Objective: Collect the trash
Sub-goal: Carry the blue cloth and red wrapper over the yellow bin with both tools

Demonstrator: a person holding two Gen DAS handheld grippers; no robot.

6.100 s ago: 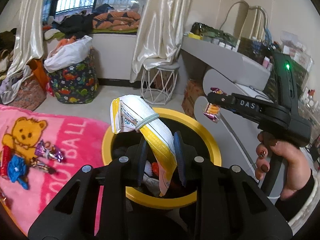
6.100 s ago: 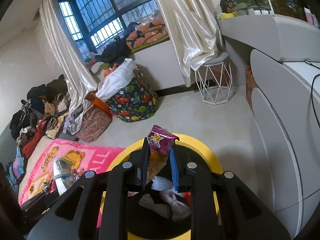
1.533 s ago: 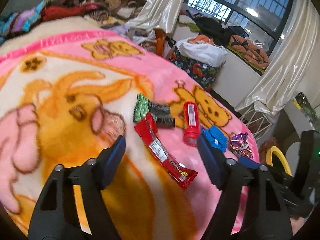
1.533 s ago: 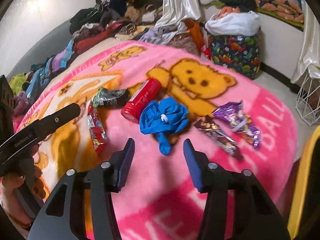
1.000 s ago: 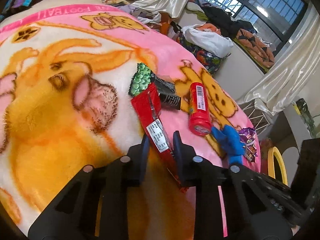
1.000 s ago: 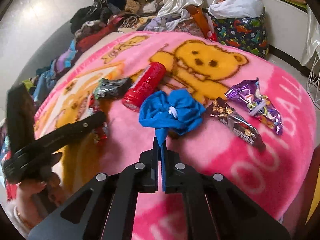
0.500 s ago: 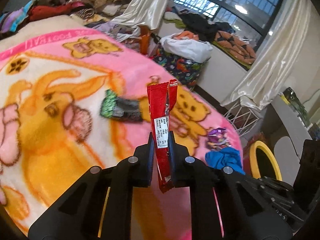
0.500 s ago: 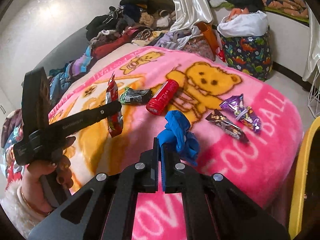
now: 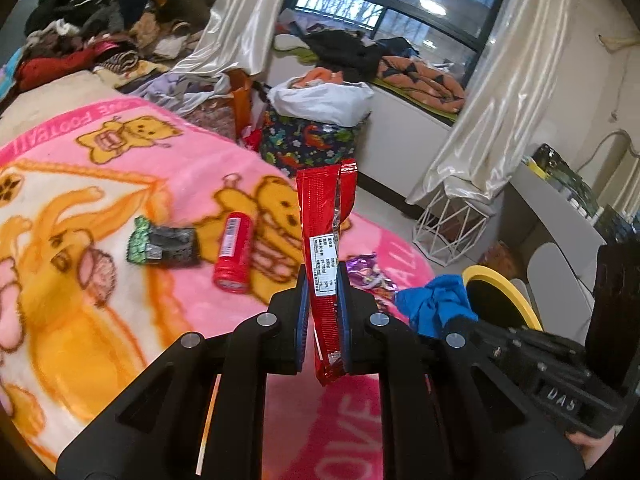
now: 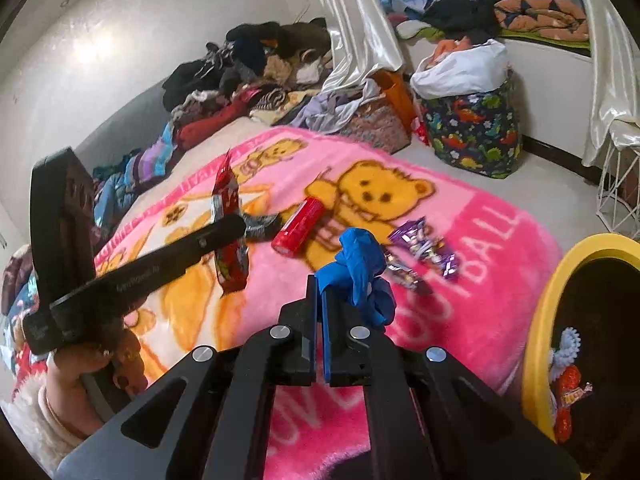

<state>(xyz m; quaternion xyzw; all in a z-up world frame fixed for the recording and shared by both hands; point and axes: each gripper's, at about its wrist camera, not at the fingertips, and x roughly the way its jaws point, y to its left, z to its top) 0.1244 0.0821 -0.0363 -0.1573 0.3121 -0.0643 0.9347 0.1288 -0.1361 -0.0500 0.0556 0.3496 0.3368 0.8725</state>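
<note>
My left gripper (image 9: 323, 280) is shut on a long red wrapper (image 9: 325, 216) and holds it upright above the pink bear blanket (image 9: 120, 280). It also shows in the right wrist view (image 10: 228, 220). My right gripper (image 10: 320, 284) is shut on a crumpled blue glove (image 10: 360, 264), lifted off the blanket; the glove shows in the left wrist view (image 9: 436, 304). A yellow-rimmed black bin (image 10: 560, 280) with trash inside stands at the right. On the blanket lie a red tube (image 9: 232, 252), a green and black wrapper (image 9: 160, 244) and purple wrappers (image 10: 424, 244).
A dinosaur-print laundry bag (image 9: 316, 136) and a white wire stool (image 9: 448, 228) stand on the floor beyond the bed. Clothes are piled at the head of the bed (image 10: 256, 64). A grey desk (image 9: 560, 216) is at the right.
Both grippers have risen and swung right toward the yellow bin, the left one carrying the red wrapper, the right one the blue glove.
</note>
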